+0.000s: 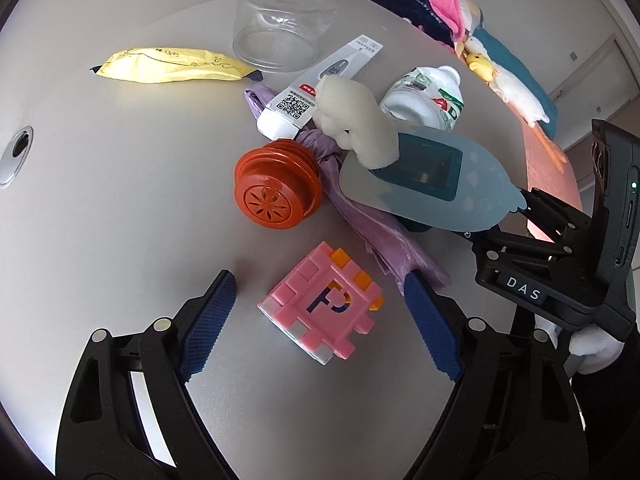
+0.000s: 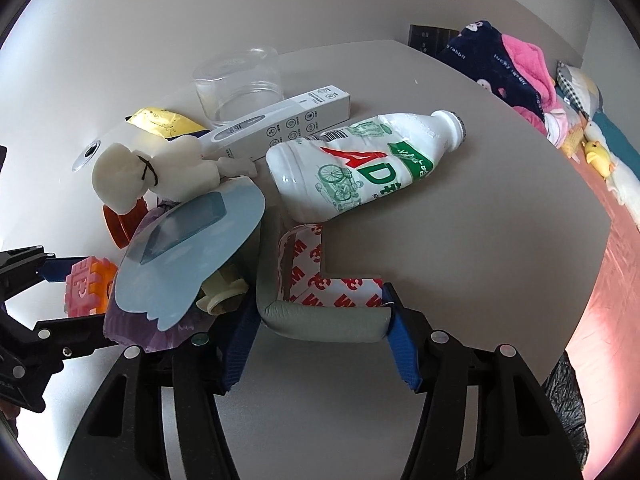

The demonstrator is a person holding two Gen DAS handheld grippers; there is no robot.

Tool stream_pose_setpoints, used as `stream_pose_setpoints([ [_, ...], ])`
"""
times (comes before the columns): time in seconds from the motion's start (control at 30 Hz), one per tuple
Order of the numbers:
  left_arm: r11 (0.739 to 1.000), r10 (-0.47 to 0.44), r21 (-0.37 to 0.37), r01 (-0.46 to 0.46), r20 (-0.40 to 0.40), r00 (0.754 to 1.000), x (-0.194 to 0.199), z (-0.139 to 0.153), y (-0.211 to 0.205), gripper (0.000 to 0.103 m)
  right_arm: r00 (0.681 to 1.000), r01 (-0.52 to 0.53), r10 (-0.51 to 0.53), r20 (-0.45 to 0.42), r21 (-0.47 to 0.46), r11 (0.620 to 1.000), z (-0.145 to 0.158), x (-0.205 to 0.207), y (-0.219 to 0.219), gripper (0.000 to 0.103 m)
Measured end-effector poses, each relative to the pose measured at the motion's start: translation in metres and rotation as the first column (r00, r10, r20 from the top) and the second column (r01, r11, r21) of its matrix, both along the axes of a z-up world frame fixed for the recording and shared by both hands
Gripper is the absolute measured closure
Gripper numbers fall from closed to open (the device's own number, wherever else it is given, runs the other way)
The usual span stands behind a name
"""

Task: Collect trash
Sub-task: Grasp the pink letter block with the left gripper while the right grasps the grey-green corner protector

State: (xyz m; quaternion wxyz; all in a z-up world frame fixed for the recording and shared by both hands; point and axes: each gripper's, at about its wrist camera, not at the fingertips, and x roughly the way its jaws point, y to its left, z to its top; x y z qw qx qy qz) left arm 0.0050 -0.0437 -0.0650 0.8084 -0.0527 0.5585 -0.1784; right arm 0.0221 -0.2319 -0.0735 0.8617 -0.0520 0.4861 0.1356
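Grey corner guard (image 2: 320, 316), between right gripper (image 2: 318, 344) pads

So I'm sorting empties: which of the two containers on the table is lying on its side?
The white milk bottle with the red and green label; it lies flat, neck pointing right. The clear plastic tub behind it stands upright.

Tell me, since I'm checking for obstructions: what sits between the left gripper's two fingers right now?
In the left wrist view, the pink puzzle cube lies on the table between the left gripper's open fingers, touching neither pad.
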Motion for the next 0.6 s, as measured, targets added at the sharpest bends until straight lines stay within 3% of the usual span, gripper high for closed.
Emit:
stream_pose_setpoints([
  [0.03,1.000,-0.002,0.008,0.002,0.009,1.000,0.000,0.000,-0.001,0.036,1.000,-0.002,0.002,-0.002,0.000,1.000,0.000,-0.001,0.000,0.043],
  [0.13,1.000,-0.009,0.027,0.009,0.024,1.000,0.001,0.000,-0.002,0.047,1.000,-0.002,0.002,-0.007,0.009,1.000,0.000,-0.006,-0.003,0.043],
  [0.6,0.999,-0.013,0.035,0.010,0.085,0.996,-0.008,0.022,-0.004,0.048,0.998,0.070,-0.070,0.004,0.085,0.994,0.025,-0.033,-0.029,0.043],
])
